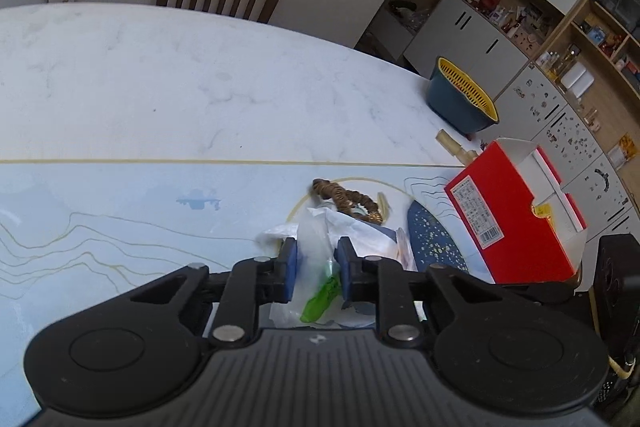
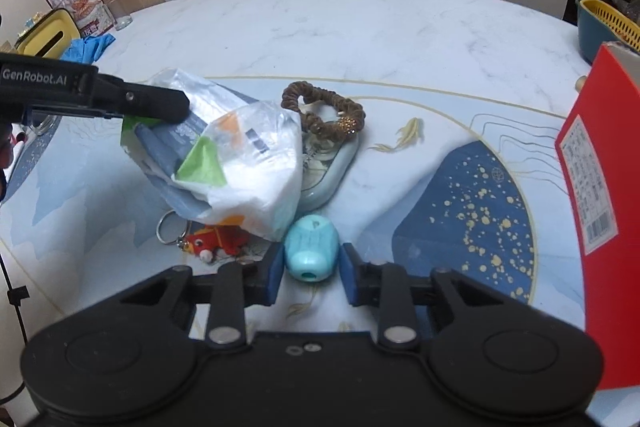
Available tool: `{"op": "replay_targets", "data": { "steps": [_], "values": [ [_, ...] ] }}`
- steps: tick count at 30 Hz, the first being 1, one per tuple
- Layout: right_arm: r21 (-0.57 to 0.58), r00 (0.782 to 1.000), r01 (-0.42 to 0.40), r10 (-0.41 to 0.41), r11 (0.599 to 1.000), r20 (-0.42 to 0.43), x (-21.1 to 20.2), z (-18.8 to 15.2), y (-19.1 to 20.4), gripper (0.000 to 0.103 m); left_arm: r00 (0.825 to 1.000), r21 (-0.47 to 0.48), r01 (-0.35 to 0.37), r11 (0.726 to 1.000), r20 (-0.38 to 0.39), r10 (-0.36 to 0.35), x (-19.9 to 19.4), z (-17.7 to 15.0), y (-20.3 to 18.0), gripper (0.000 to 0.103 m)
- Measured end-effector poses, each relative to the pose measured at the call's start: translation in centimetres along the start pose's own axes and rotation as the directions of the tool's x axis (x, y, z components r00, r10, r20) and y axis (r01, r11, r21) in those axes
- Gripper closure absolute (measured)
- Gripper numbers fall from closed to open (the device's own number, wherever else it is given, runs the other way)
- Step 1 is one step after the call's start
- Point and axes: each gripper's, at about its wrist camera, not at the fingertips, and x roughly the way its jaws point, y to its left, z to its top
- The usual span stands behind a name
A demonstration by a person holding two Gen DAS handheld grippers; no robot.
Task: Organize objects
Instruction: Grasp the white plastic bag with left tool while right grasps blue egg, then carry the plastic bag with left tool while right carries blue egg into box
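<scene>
Presently the bench, marble-patterned with a pale blue mat on its near half, fills both views. A red box stands at right of the left wrist view, a blue-and-yellow basket behind it at the bench's edge. At centre left of the right wrist view, the plastic bag is pinched by the left gripper, jaws closed narrow on its film. Touching the bag's right side lies a brown scrunchie, resting on a pale oval case. A red keychain shows at the bag's lower edge. At lower centre, the right gripper has its jaws narrow around a turquoise egg-shaped object; firm contact cannot be confirmed.
</scene>
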Motion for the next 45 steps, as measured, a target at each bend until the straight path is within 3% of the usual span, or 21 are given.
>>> {"op": "replay_targets", "data": {
  "steps": [8,22,31,45],
  "values": [
    [0.014,0.999,0.035,-0.035,0.999,0.03,-3.2,-1.2,-0.5,0.074,1.0,0.076,0.007,0.997,0.029,-0.009,-2.1,-0.1,-3.2,0.085],
    [-0.017,0.987,0.065,-0.062,0.998,0.15,-12.9,-2.9,-2.2,0.074,0.997,0.157,0.038,0.987,0.055,-0.047,-4.4,-0.3,-10.6,0.085],
    [-0.009,0.978,0.088,-0.084,0.996,0.192,-16.8,-3.8,-7.4,0.074,0.996,0.173,0.044,0.984,0.075,-0.058,-3.5,0.8,-16.3,0.085],
    [0.031,0.965,0.143,-0.147,0.989,0.216,-18.9,-3.8,-17.8,0.074,0.99,0.188,0.019,0.982,0.131,-0.044,2.4,4.0,-26.2,0.085]
  ]
}}
